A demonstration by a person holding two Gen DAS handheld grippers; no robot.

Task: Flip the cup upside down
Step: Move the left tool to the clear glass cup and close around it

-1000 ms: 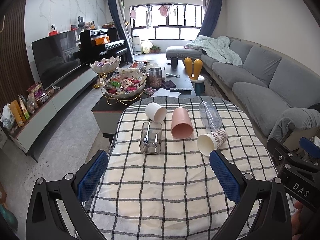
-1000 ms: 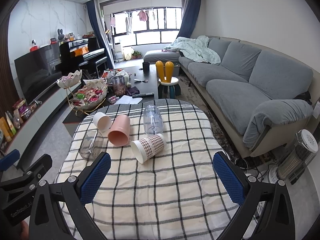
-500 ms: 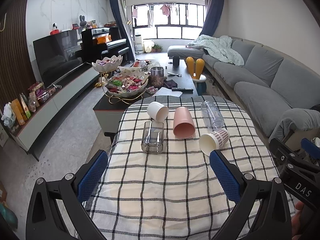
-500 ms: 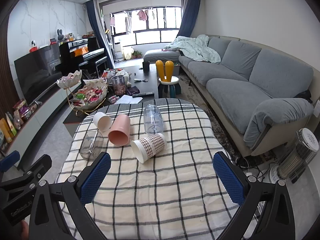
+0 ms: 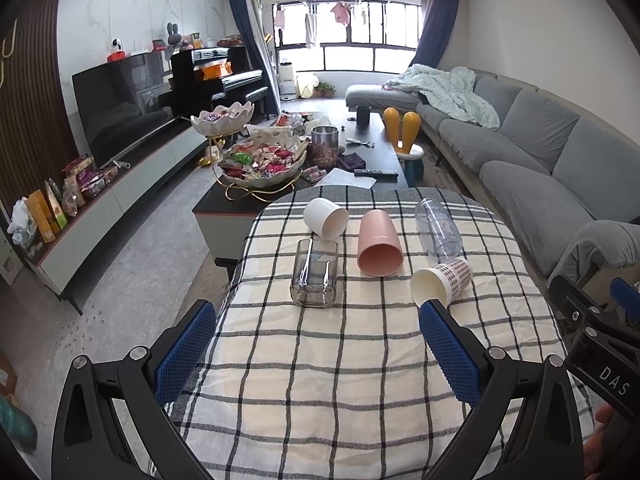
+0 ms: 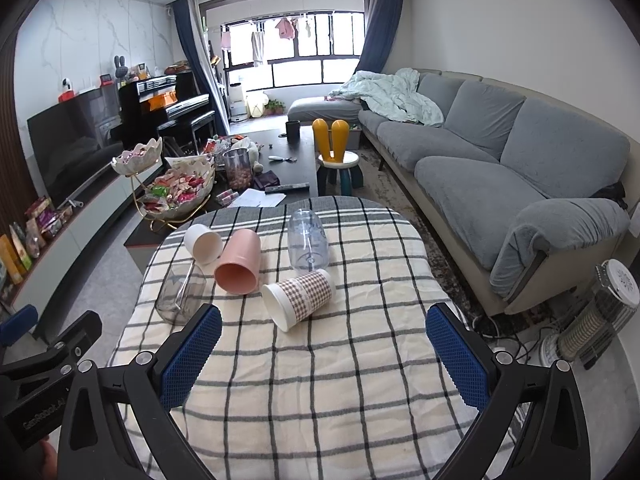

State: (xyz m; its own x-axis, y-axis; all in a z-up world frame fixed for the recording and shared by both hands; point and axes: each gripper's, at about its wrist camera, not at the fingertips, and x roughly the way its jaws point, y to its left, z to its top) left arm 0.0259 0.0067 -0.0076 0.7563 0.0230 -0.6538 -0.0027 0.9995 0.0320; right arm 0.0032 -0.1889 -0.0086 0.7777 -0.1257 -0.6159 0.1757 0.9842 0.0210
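Checked cloth covers the table point(image 5: 320, 360) and all five cups are lying on their sides, so nothing is flipped yet. Your right gripper point(image 6: 324, 360) has its blue pads spread wide with nothing between them, same story for your left gripper point(image 5: 318, 354). I'd go for the patterned paper cup point(image 6: 298, 300) first: it sits just ahead of your right fingers and a bit left of centre, closest of the bunch. Its long axis runs diagonally, white mouth pointing toward you and left, base pointing away and right, so you'd need to twist your wrist to pinch across the body, not along it.

Watch the clear plastic cup point(image 6: 307, 240) right behind it, nearly touching the base. The pink cup point(image 6: 238, 266) lies just to the left, with the small white cup point(image 6: 203, 243) and the square glass point(image 6: 180, 294) further left, nearer your left hand. Paper walls will probably squash, so squeeze easy
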